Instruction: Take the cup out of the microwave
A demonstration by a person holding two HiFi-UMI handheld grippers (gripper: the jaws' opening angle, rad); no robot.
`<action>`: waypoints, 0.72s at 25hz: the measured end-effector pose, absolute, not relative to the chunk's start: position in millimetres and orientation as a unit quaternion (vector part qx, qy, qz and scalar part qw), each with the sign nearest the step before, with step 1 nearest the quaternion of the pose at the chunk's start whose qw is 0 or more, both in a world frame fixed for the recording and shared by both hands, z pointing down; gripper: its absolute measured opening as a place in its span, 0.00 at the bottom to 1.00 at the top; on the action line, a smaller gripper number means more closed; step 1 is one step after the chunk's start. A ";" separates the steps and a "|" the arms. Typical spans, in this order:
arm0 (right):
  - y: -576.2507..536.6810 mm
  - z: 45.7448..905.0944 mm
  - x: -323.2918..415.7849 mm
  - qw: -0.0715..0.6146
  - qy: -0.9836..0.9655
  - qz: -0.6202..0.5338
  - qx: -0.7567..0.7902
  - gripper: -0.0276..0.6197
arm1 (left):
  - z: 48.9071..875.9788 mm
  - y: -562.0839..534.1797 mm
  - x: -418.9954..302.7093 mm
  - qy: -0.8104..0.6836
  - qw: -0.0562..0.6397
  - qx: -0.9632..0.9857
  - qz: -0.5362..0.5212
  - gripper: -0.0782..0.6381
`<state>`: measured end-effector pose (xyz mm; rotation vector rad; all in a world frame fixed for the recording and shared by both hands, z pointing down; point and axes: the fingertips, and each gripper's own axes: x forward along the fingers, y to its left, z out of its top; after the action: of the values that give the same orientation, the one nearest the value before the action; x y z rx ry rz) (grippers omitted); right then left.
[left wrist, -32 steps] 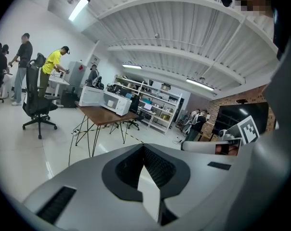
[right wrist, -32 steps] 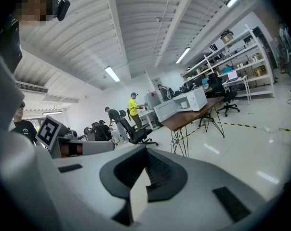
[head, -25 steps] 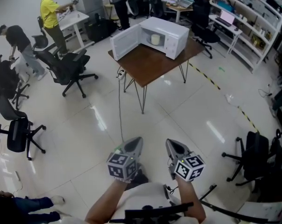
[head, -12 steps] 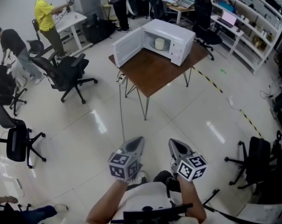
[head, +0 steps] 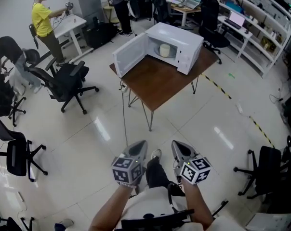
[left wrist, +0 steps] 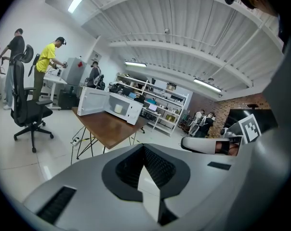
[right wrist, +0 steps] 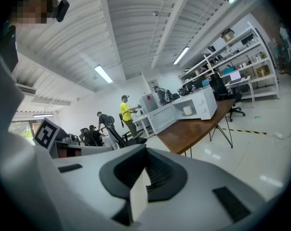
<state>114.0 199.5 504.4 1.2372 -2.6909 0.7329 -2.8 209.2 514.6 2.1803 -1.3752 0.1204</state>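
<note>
A white microwave (head: pixel 177 42) stands on a brown table (head: pixel 157 81) far ahead, its door (head: pixel 128 57) swung open to the left. Inside it sits a pale cup (head: pixel 164 50). The same microwave (left wrist: pixel 117 107) and cup (left wrist: pixel 118 109) show small in the left gripper view, and the microwave (right wrist: pixel 193 107) with its cup (right wrist: pixel 187 110) shows in the right gripper view. My left gripper (head: pixel 138 147) and right gripper (head: pixel 178 149) are held side by side low in the head view, well short of the table. Both are shut and hold nothing.
Black office chairs (head: pixel 63 81) stand on the glossy floor at left, another chair (head: pixel 263 172) at right. A cable (head: pixel 124 109) hangs from the table's left corner. Yellow-black tape (head: pixel 232 97) runs across the floor. A person in yellow (head: pixel 42 20) stands at a far desk.
The table and microwave have drawn closer and lower in the head view as I walk toward them. Both grippers stay shut and side by side.
</note>
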 end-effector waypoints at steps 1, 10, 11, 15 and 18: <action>186.6 504.8 111.0 0.044 -0.881 0.241 0.405 0.04 | 514.3 196.9 -4.5 -0.512 0.276 0.812 0.045 0.10; 52.3 510.1 98.0 0.037 -0.880 0.251 0.401 0.04 | 509.8 64.4 -8.9 -0.509 0.269 0.816 0.053 0.10; 36.3 509.9 97.6 0.036 -0.881 0.251 0.400 0.04 | 509.8 49.4 -9.2 -0.509 0.269 0.816 0.054 0.10; -22.8 505.4 97.5 0.032 -0.878 0.252 0.405 0.04 | 506.5 -6.9 -8.8 -0.506 0.271 0.817 0.058 0.10; -61.0 503.5 98.0 0.030 -0.875 0.253 0.411 0.04 | 504.5 -45.6 -6.0 -0.501 0.270 0.820 0.063 0.10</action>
<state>98.0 -61.0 503.5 1.2664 -2.6990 0.7790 -6.0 -45.6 504.5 2.2098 -1.3505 0.1692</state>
